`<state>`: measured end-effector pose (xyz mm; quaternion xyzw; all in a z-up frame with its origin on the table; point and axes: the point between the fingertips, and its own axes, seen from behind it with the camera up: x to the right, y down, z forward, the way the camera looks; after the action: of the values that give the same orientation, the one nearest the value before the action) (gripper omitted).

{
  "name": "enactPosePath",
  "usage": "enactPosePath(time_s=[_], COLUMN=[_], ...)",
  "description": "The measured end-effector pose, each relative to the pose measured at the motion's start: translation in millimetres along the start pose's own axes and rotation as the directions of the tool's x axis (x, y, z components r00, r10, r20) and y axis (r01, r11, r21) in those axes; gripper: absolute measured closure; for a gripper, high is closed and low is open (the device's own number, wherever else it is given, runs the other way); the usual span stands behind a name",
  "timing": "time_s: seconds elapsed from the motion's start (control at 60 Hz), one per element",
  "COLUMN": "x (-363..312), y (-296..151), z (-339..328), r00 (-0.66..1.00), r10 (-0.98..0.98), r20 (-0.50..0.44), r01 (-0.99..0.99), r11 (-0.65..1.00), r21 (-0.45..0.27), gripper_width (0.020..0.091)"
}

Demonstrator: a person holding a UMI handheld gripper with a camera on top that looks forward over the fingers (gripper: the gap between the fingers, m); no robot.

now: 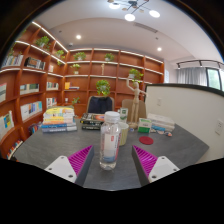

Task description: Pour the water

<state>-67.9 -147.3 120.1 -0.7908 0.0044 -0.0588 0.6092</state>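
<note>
Clear water bottle (111, 139) standing upright at the centre of the frame on the grey tabletop (60, 143), just ahead of the tongs (113, 161). The tongs are wide open and hold nothing, the bottle's base lying between their pink pads (81, 159). Beyond: stacked books (59, 119), small boxes (153, 126), wooden bookshelves (40, 75) with plants (103, 87).

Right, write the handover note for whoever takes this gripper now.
Gripper: open, holding nothing, both pads clear.
Water bottle: upright on the grey table, capped, standing just ahead of the fingers and centred between them, not yet gripped.
No cup or glass can be made out among the clutter behind it.
Done: lined up on the bottle.
Left: grasp, uncap, pour.
</note>
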Motion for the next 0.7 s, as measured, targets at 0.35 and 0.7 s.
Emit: enactPosePath(time_s=[0.35,0.7], x=[-11.7,-9.5], y=[1.7,-14.4], z=[83.2,102.1], r00=[0.998,0.999], r10=[0.063,0.038], r20=[0.003,-0.003], r01=[-0.063,-0.037], r11=[0.995,0.980], r21=[0.072,0.198], gripper_width=[0.0322,0.0624])
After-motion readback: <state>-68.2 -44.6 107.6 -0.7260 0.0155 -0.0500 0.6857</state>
